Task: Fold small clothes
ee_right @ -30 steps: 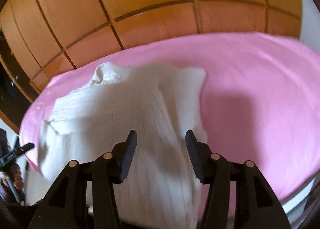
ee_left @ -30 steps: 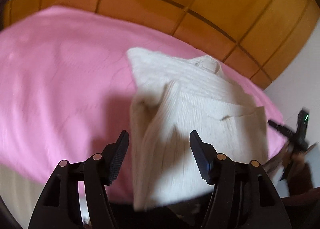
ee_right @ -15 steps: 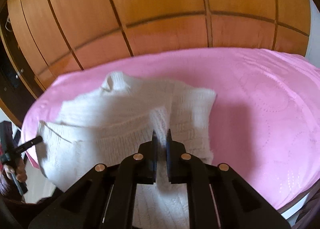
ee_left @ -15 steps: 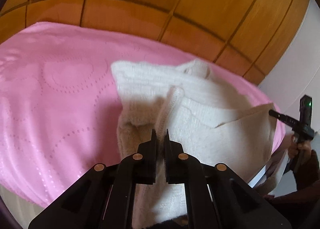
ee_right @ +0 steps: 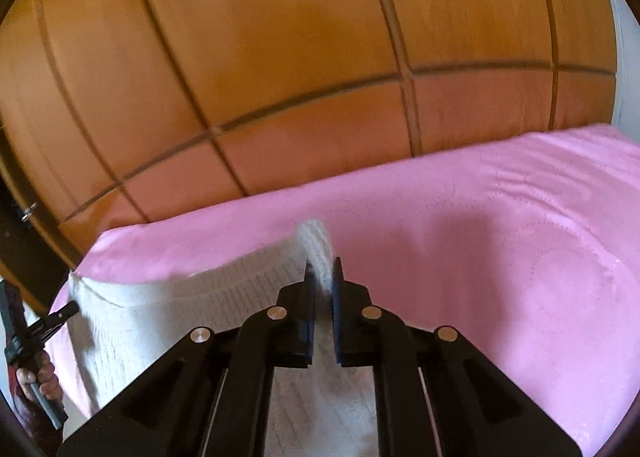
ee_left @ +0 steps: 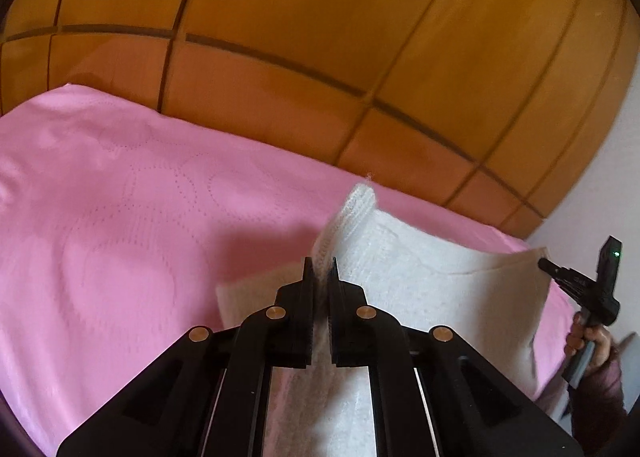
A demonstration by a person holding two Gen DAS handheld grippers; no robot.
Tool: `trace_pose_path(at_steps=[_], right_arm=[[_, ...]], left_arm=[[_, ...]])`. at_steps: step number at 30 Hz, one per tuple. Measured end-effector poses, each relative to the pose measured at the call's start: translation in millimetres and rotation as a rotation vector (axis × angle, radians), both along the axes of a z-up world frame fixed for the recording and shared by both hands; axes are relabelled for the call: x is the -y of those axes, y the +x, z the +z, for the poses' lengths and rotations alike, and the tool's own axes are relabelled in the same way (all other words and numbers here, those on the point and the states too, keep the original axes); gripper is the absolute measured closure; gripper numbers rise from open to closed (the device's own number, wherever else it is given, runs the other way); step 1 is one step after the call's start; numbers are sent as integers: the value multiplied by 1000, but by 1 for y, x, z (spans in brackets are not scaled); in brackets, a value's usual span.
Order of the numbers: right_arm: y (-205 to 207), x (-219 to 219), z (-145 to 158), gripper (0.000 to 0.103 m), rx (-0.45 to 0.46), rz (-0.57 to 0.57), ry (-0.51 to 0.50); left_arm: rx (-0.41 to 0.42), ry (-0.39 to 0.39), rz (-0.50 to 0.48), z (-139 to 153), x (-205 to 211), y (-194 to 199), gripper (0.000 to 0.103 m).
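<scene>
Two black two-finger grippers, each clamped on knit cloth. Left gripper: jaws drawn narrow, pinching a raised ribbed edge of the cream-white knitted garment, which stands up past the tips. Right gripper: jaws likewise narrow, a ribbed fold of the same garment caught between them. Garment body: stretched between the two grips, lower part running under the gripper frames, the rest lying on or just above the pink embossed bedspread; motion blur leaves contact unclear. Bedspread: covers the bed. One hand holding the far gripper, at the right edge of the left view. Behind the bed: orange-brown wooden panelling with dark grooves.
</scene>
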State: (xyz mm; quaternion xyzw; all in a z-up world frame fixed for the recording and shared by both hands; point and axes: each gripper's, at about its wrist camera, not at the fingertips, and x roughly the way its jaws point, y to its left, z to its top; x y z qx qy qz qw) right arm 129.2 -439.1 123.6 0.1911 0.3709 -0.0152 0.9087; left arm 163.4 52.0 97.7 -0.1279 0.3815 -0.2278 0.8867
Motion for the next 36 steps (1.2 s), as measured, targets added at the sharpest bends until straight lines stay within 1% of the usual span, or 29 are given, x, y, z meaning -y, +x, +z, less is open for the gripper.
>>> trace_pose_path(at_steps=[1, 2, 3, 4, 5, 6, 7, 8, 9, 10, 11, 12, 14, 15, 16, 17, 19, 21, 23, 24, 25, 26, 27, 28, 29, 32, 35, 36], right_arm=[[9, 1, -10, 97, -23, -13, -17], [20, 2, -26, 97, -62, -29, -24], [28, 4, -41, 97, -97, -40, -13], [32, 5, -53, 97, -122, -46, -9], [36, 5, -70, 97, -159, -54, -15], [38, 6, -79, 97, -180, -57, -12], [40, 6, -89, 95, -201, -55, 1], [38, 5, -93, 87, -206, -59, 1], [35, 6, -91, 79, -196, -69, -10], [31, 6, -87, 65, -177, -77, -16], [28, 6, -81, 63, -157, -83, -17], [23, 5, -72, 63, -128, -84, -22], [15, -5, -55, 63, -75, -55, -26], [13, -17, -45, 63, -48, -8, -10], [11, -30, -39, 63, -37, 44, 7], [10, -41, -37, 63, -36, 85, 13], [12, -72, -40, 63, -59, 178, 29], [17, -98, -51, 63, -106, 244, 37], [24, -115, -62, 64, -147, 263, -1], [27, -123, -71, 67, -178, 269, -11], [26, -126, -75, 80, -186, 272, -16], [26, -130, -78, 88, -189, 287, -19], [25, -132, -77, 92, -188, 289, -27], [23, -133, -74, 98, -184, 297, -34], [23, -133, -72, 99, -180, 297, -37], [21, -131, -53, 99, -125, 291, -62], [20, -128, -32, 99, -53, 265, -57], [21, -127, -32, 99, -45, 262, -59]], left_arm=[[-12, 19, 1, -6, 3, 9, 99], [-24, 56, 7, -14, 9, 18, 99], [-58, 92, 13, -28, 14, 27, 99], [-91, 112, 13, -38, 18, 36, 99], [-120, 139, 24, -50, 20, 41, 99], [-151, 176, 44, -61, 22, 46, 98], [-167, 183, 48, -66, 22, 47, 98], [-157, 182, 64, -65, 21, 44, 96], [-137, 195, 87, -60, 19, 40, 92], [-116, 208, 102, -53, 18, 36, 82], [-90, 198, 105, -43, 16, 29, 76], [-68, 178, 95, -36, 14, 25, 76], [-2, 135, 20, -17, 18, 10, 76], [18, 124, -24, -12, 23, 4, 76], [21, 119, -70, -10, 29, 0, 70], [15, 116, -105, -11, 36, -2, 61], [-10, 121, -163, -18, 51, -4, 59], [-80, 138, -218, -33, 65, 0, 59], [-133, 150, -223, -48, 73, 3, 59], [-147, 149, -227, -56, 76, 3, 59], [-141, 154, -216, -59, 76, 1, 70], [-128, 153, -205, -61, 75, -1, 88], [-124, 143, -203, -60, 74, -4, 94], [-114, 120, -200, -58, 70, -7, 98], [-88, 106, -187, -55, 66, -12, 99], [-38, 88, -162, -40, 68, -16, 100], [-2, 57, -128, -26, 68, -9, 100], [5, 48, -117, -22, 68, -5, 100]])
